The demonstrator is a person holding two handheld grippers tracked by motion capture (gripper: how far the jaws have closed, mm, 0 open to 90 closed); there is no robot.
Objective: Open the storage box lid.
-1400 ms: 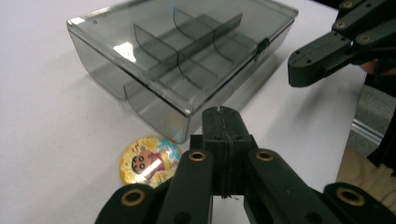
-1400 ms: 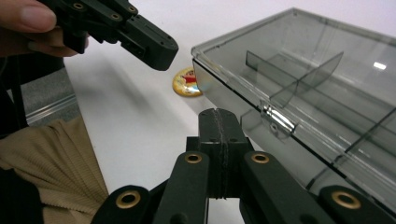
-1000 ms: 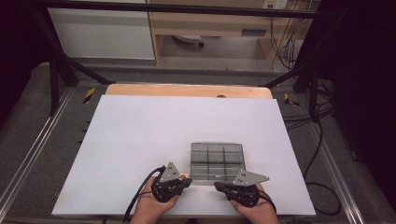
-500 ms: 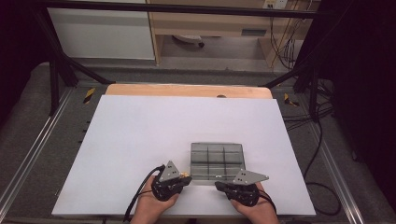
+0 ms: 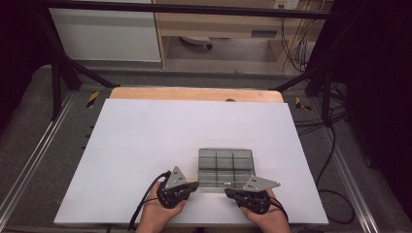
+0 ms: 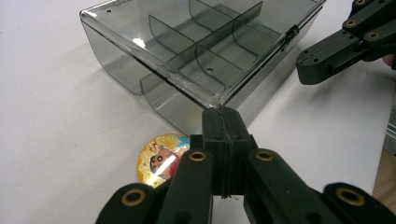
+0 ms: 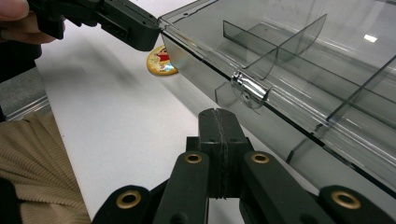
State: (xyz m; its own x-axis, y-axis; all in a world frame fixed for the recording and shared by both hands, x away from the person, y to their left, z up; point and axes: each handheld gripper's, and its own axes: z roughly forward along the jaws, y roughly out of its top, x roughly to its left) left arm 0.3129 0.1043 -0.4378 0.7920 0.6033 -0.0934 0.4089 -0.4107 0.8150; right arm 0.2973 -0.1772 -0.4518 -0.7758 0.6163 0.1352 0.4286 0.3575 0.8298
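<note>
White table [image 5: 145, 145], closed smoky divided box [image 5: 226, 167]

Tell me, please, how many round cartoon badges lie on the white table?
1: the badge lies on the table by the near left corner of the grey box, under the left gripper.

My left gripper [image 6: 223, 122] is matte black plastic, its two flat jaws hung on angled link bars pinned with brass-coloured rivets. My right gripper [image 7: 218, 122] is built the same way, with the same brass pins. From the high view each carries a grey three-cornered plate on top, and a black cable [image 5: 145, 204] loops back from the left one. A beige ribbed knit sleeve [image 7: 32, 163] shows in the right gripper view.
</note>
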